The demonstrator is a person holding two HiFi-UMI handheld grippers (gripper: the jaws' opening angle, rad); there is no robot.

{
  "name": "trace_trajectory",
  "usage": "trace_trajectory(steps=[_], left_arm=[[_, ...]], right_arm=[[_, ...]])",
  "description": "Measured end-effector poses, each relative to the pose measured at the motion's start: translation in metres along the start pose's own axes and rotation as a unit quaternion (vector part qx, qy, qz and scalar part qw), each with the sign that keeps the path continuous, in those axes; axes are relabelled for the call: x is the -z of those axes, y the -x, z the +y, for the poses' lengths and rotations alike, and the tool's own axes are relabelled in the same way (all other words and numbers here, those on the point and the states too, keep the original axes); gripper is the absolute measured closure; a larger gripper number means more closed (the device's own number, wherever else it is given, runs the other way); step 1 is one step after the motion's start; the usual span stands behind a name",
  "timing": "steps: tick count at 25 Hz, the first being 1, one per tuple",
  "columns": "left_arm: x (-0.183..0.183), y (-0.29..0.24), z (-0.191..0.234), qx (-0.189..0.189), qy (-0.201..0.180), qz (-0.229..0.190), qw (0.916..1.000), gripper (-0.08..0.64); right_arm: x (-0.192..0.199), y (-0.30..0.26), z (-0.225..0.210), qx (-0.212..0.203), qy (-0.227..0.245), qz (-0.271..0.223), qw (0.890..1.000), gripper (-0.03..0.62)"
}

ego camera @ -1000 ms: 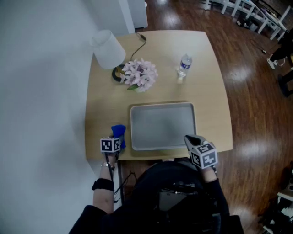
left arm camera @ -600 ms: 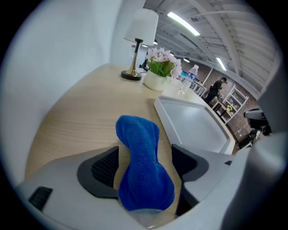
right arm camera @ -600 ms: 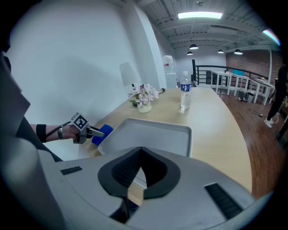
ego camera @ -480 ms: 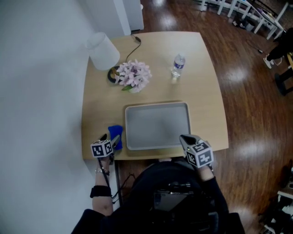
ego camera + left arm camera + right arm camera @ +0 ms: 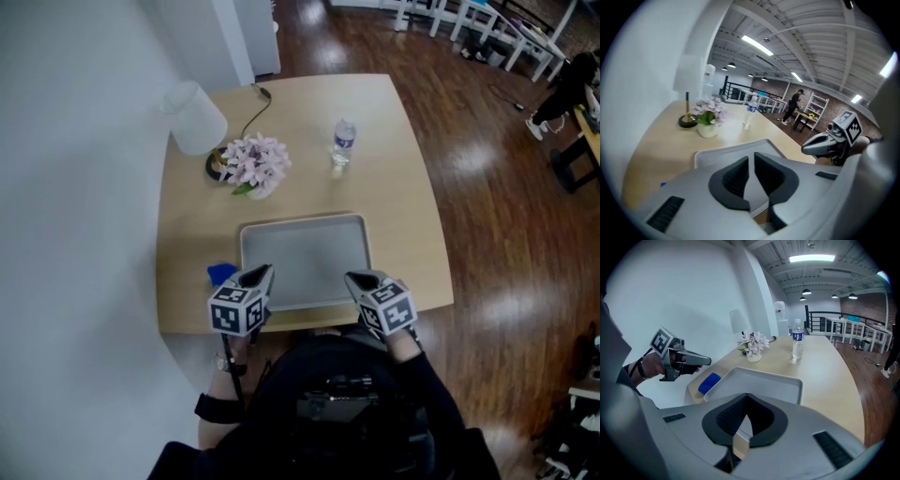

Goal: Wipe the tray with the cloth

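Blue cloth (image 5: 221, 274) lies on the table (image 5: 403, 187), just beside the left edge of the grey tray (image 5: 305, 253). Your left gripper (image 5: 261, 275) is nearer, and the cloth sits just to its left. Its jaws have just been closing to a narrow gap with nothing between them. Your right gripper (image 5: 356, 278) is clenched and empty, at the tray's near edge.

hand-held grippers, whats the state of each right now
left hand-held gripper: jaws just closing, slim gap left, nothing between them
right hand-held gripper: closed, empty
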State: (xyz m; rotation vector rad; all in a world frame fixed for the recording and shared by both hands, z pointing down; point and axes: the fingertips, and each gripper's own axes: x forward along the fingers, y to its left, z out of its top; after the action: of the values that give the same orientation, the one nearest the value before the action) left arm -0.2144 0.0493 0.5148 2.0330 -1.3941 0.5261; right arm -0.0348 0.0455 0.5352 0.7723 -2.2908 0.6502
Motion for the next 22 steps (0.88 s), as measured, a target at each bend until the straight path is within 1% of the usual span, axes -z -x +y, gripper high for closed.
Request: trace_trajectory(steps=[1, 4, 7, 10, 15, 18, 22], left_arm=[[0.000, -0.009, -0.017, 0.015, -0.010, 0.007, 0.9998, 0.558], [0.008, -0.030, -0.058, 0.048, -0.042, 0.031, 0.9975, 0.558], [0.024, -0.042, -0.077, 0.065, -0.062, 0.057, 0.9943, 0.558], [0.030, -0.042, -0.082, 0.068, -0.067, 0.067, 0.9932, 0.558], [0.032, -0.042, -0.084, 0.068, -0.070, 0.072, 0.9926, 0.558], [0.033, -0.042, -0.084, 0.067, -0.076, 0.076, 0.9920, 0.558], [0.034, -0.043, -0.083, 0.064, -0.076, 0.080, 0.9919, 0.558]], right_arm=[[-0.002, 0.000, 0.000, -0.003, 0.002, -0.003, 1.000, 0.588], [-0.004, -0.002, 0.001, -0.014, 0.003, -0.008, 1.000, 0.588], [0.000, -0.004, 0.002, -0.027, -0.004, -0.006, 1.000, 0.588], [0.003, -0.002, 0.000, -0.030, -0.011, -0.004, 0.999, 0.588], [0.001, -0.003, -0.002, -0.033, -0.008, -0.003, 0.999, 0.588], [0.005, -0.005, -0.005, -0.027, 0.000, 0.009, 1.000, 0.591], [0.011, -0.007, -0.010, -0.026, -0.007, 0.024, 0.999, 0.592]])
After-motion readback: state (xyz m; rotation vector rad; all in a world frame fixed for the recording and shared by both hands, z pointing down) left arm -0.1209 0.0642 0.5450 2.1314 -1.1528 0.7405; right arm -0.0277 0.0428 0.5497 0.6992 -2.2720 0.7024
